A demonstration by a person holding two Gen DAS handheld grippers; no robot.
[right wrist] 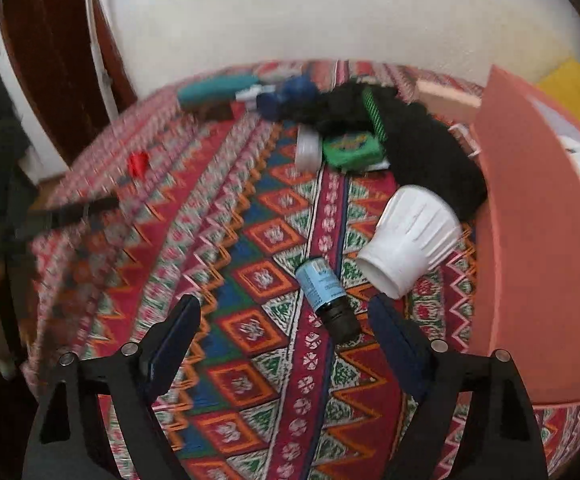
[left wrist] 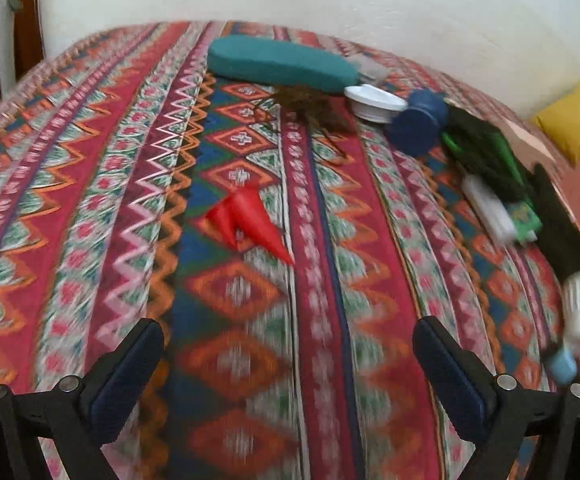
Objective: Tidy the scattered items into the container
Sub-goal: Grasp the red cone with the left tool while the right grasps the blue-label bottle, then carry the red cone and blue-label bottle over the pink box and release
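We hold both the left hand-held gripper (left wrist: 287,364) and right hand-held gripper (right wrist: 283,340) wide open and empty, the right nearest the bottle (right wrist: 324,294) lying beside the pink box (right wrist: 538,264), likely first to go in

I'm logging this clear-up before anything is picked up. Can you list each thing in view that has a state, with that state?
Left hand-held gripper: open, holding nothing.
Right hand-held gripper: open, holding nothing.
Small blue-labelled bottle: lying on its side, black cap on.
White ribbed cup: tipped on its side.
Teal case: lying flat, shut.
Red cones: lying down.
Pink container: beside the items; inside hidden.
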